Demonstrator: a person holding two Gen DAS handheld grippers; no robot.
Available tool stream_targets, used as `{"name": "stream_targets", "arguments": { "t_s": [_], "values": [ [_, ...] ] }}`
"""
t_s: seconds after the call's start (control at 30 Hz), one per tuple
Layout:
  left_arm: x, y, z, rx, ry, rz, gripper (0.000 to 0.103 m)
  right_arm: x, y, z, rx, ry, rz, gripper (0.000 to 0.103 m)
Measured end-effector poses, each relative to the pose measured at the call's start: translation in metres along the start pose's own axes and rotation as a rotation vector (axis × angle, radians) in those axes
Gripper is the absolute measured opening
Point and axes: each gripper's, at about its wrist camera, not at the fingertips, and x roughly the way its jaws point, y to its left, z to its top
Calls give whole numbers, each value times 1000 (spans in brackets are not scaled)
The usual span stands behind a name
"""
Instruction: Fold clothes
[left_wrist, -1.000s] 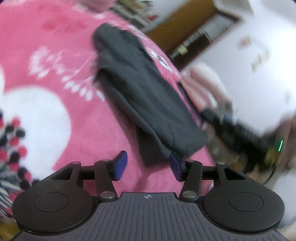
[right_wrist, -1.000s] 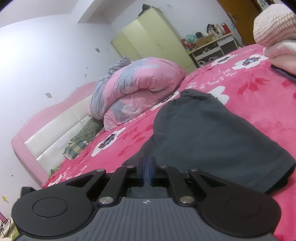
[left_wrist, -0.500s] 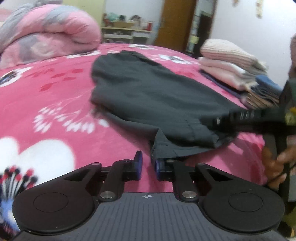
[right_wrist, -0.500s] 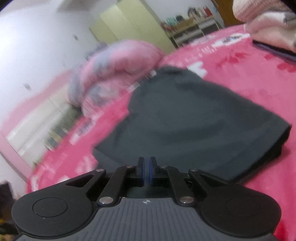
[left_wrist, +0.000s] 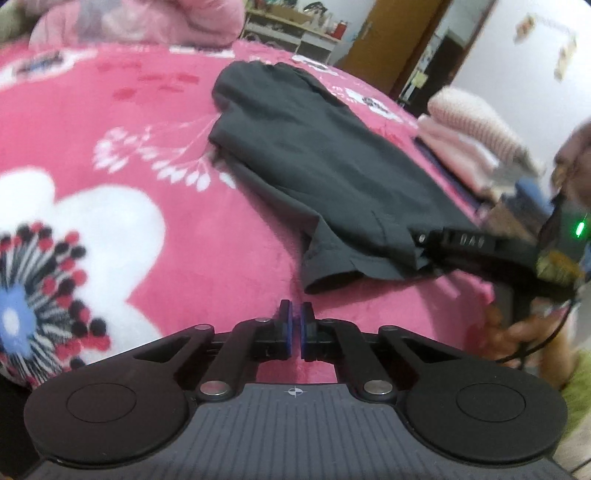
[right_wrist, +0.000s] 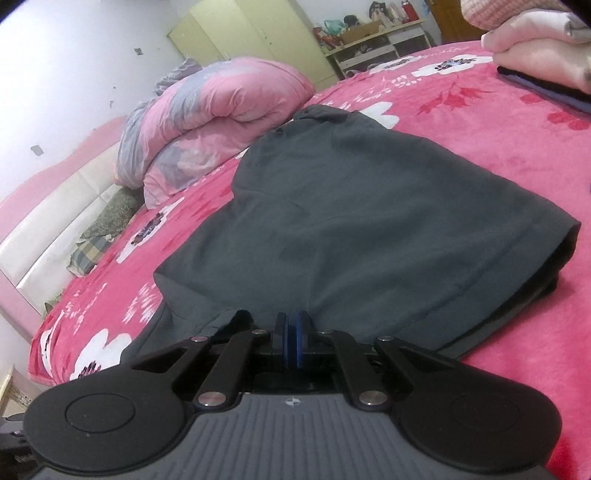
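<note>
We see a dark grey garment (left_wrist: 325, 166) lying folded lengthwise on a bed covered by a pink flowered blanket (left_wrist: 110, 155), its near hem pointing toward us. Our left hand-held gripper (left_wrist: 295, 332) hovers over bare blanket just short of that hem, its blue pads nearly together with nothing between them. Our right hand-held gripper (right_wrist: 291, 341) has its pads pressed together at the garment's near edge, and the grey cloth appears pinched between them; from the left wrist view this gripper (left_wrist: 436, 238) reaches in from the right onto the hem. A stack of folded clothes (left_wrist: 469, 140) sits on the bed's right side, well apart from the garment, and a rolled pink duvet (right_wrist: 210, 122) lies beyond it.
</note>
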Motion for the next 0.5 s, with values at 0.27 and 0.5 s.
{"name": "stream_targets", "arguments": {
  "t_s": [0.27,0.5],
  "values": [
    [5,29,32,-232,-19,-183,41,0,-1,-1,9,-8,11,3],
    [33,22,40,-277,92,-200,2,0,0,-2,13,-15,16,3]
  ]
}}
